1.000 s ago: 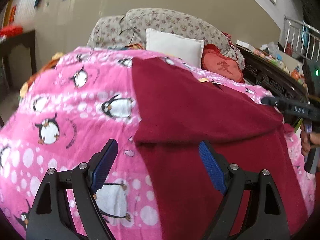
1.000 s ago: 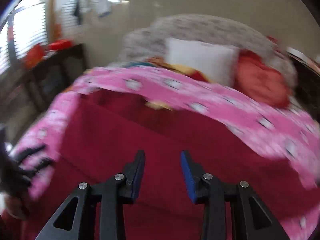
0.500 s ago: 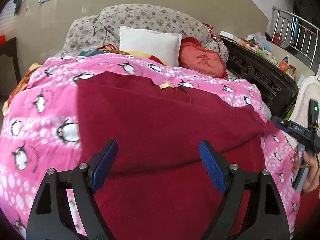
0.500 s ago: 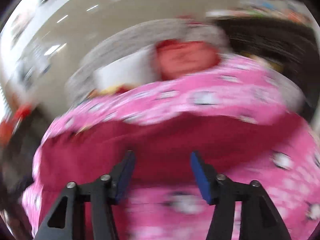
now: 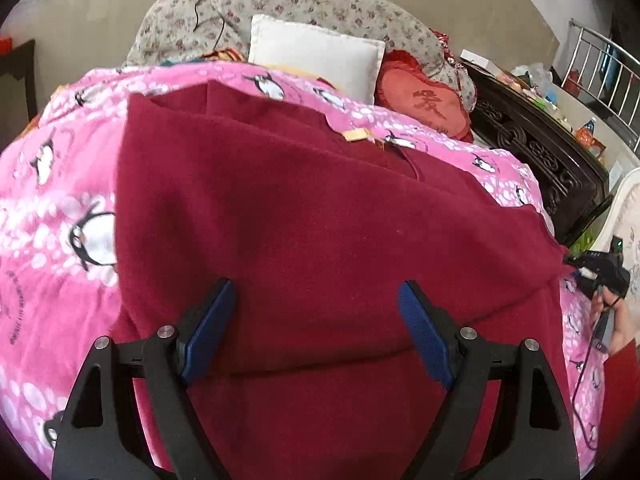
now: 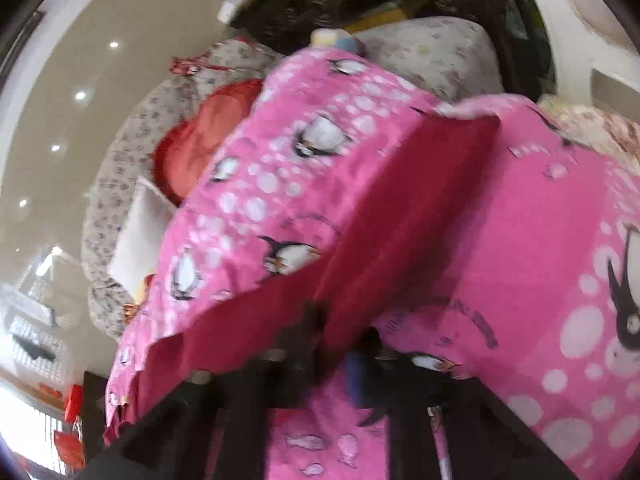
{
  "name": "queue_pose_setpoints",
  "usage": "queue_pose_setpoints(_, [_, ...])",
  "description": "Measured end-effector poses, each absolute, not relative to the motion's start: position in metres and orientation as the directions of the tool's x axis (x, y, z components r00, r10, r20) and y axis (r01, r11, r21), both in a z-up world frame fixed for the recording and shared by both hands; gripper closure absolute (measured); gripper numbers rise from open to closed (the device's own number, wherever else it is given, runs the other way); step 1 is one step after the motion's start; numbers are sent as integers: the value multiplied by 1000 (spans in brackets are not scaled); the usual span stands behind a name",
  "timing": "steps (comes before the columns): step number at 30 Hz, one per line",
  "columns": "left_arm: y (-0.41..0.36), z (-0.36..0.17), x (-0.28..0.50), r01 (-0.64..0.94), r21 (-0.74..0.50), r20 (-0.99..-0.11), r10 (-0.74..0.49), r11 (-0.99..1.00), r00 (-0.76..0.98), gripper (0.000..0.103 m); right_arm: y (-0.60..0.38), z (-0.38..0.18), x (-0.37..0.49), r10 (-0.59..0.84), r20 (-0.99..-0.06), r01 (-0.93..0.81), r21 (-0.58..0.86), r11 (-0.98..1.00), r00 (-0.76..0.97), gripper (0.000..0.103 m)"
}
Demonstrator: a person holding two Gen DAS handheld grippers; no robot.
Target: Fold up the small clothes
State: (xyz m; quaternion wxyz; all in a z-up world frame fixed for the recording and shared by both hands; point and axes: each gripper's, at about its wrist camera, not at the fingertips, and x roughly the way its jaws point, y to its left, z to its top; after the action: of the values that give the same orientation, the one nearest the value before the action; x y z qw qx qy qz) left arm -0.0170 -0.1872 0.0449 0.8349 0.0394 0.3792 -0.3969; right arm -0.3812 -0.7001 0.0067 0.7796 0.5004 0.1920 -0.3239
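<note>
We see the dark red garment (image 5: 320,220) spread on the pink penguin blanket (image 5: 60,200). Our left gripper (image 5: 316,320) hovers above it, jaws wide, empty. Our right gripper (image 6: 340,340) pinches its edge, jaws fully closed.

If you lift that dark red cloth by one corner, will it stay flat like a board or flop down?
Probably flop. The dark red cloth already lies folded over itself and follows the humps of the penguin blanket beneath. It looks fuzzy, so it likely grips rather than slides. At its right corner it seems to stretch softly toward the right tool.
</note>
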Motion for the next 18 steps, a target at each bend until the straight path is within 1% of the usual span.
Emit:
queue_pose_setpoints(3, [-172,53,-15,677,-256,-635,-648,690,421,19,-672,57,-373,-363,-529,641,615,458,767,97])
queue_pose_setpoints(6, [-150,62,-6,641,-309,-593,-669,702,448,19,-617,123,-344,-326,-436,531,521,668,839,97])
queue_pose_setpoints(9, [-126,70,4,601,-370,-547,-689,708,475,20,-552,173,-302,-209,-369,369,444,817,906,97])
queue_pose_setpoints(12, [-104,74,13,564,-420,-507,-699,711,505,20,-469,195,-244,-36,-333,167,373,913,942,97])
queue_pose_setpoints(15, [-88,76,22,536,-469,-480,-712,702,513,20,-398,176,-188,83,-355,38,320,947,931,96])
queue_pose_setpoints(17, [-82,75,26,529,-490,-467,-721,693,512,20,-348,139,-140,176,-463,-39,289,956,869,91])
queue_pose_setpoints(18, [-80,75,27,528,-494,-464,-723,691,512,20,-328,115,-118,219,-550,-65,285,956,806,88])
